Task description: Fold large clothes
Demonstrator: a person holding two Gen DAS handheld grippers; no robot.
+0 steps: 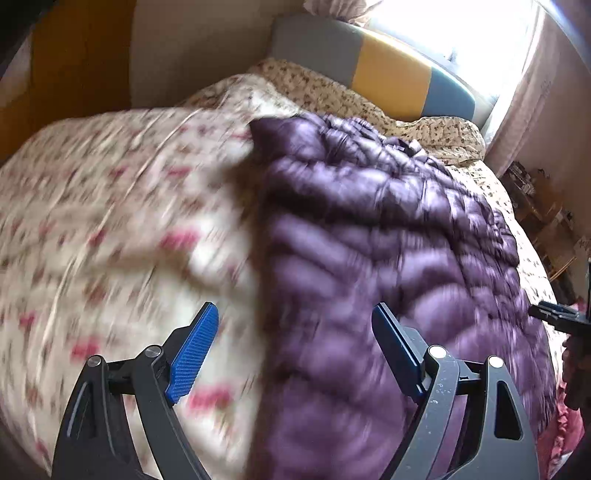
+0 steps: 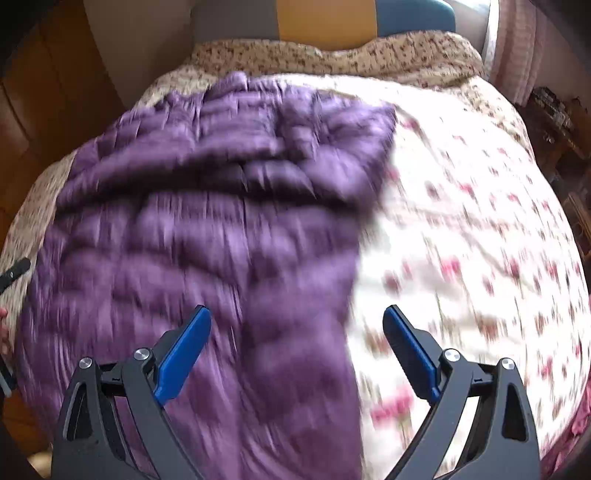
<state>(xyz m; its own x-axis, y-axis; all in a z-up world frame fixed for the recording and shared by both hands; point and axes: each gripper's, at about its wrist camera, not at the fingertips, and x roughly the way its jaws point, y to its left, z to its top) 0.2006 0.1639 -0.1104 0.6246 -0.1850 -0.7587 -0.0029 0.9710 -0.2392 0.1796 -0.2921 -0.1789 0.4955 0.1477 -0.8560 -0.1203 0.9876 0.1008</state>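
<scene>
Through the left wrist view I see my left gripper (image 1: 295,325) with its blue pads spread wide and nothing between them. Below it, a purple quilted jacket (image 1: 388,229) lies on the floral bedspread (image 1: 110,221), both blurred. A multicoloured headboard (image 1: 384,74) stands at the far end under a bright window (image 1: 450,26). The right gripper (image 1: 557,317) pokes in at the right edge, over the jacket's side.

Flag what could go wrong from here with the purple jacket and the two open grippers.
1. The purple puffer jacket looks slick and puffy, so a shallow pinch may slip off.
2. The floral quilt lies right under it; the right gripper or left gripper could catch bedding along with the jacket.
</scene>
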